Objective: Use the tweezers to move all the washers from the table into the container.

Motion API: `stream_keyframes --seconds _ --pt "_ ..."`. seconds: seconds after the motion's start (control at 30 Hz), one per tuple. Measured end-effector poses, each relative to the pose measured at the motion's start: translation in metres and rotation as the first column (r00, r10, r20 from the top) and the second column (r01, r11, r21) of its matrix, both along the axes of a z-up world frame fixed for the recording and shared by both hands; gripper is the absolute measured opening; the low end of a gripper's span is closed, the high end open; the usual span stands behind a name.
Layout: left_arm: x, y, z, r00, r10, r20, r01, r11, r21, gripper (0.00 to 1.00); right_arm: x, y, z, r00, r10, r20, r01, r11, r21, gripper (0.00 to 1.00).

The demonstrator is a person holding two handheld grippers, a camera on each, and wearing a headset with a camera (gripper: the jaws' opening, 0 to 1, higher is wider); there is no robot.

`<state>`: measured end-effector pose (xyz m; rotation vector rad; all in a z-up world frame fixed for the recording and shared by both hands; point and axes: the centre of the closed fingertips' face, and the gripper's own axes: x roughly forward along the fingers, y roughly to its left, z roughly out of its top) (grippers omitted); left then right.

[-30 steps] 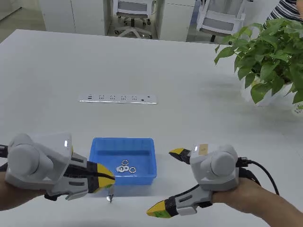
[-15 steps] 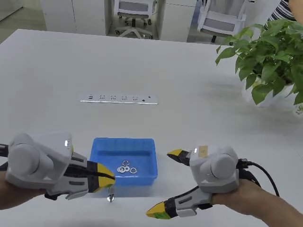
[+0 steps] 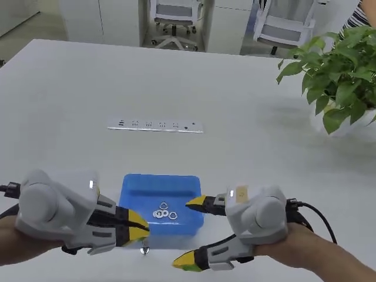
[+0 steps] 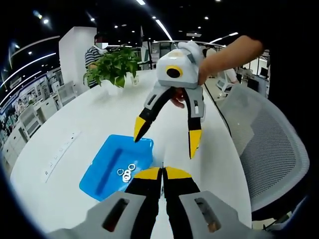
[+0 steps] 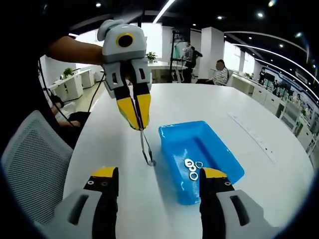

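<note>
The blue container point(image 3: 134, 187) sits on the white table near its front edge, with three washers point(image 3: 164, 212) lying in it. My left gripper point(image 3: 138, 227) is at the container's near left corner, shut on thin metal tweezers point(image 5: 145, 147). The tweezers point down to the table just in front of the container; a small shiny bit sits at their tip point(image 3: 144, 250). My right gripper point(image 3: 191, 232) stands open at the container's near right corner, nothing between its jaws. In the left gripper view the container point(image 4: 107, 164) lies ahead, left of the right gripper point(image 4: 167, 142).
A white power strip point(image 3: 155, 125) lies farther back on the table. A potted green plant point(image 3: 341, 76) stands at the right. Office chairs point(image 3: 173, 17) are beyond the far edge. A grey mesh chair point(image 4: 264, 149) is close behind the front edge.
My right gripper has moved left, so its upper jaw now reaches over the container's near right corner. The left gripper and tweezers hold their place by the container. The head camera has shifted.
</note>
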<state>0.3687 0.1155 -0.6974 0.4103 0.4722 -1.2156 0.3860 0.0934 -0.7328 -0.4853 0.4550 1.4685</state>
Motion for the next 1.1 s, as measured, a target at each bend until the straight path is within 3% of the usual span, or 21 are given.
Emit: stream_keyframes --seconds 0.4,0.7,1.1 --pt "0.000 0.002 -0.001 1.000 0.005 -0.001 -0.005 1.000 0.001 0.05 -0.009 0.033 -0.006 0.991 0.129 0.024 -0.129 0.992 -0.013 0.43" --pt "0.002 0.004 -0.001 1.000 0.010 -0.005 -0.010 1.000 -0.004 0.05 -0.013 0.051 -0.015 0.982 0.187 0.037 -0.186 0.982 -0.029 0.31" --pt "0.003 0.008 -0.001 1.000 0.018 -0.008 -0.018 1.000 -0.005 0.05 -0.019 0.064 -0.029 0.959 0.278 0.047 -0.274 0.958 -0.085 0.15"
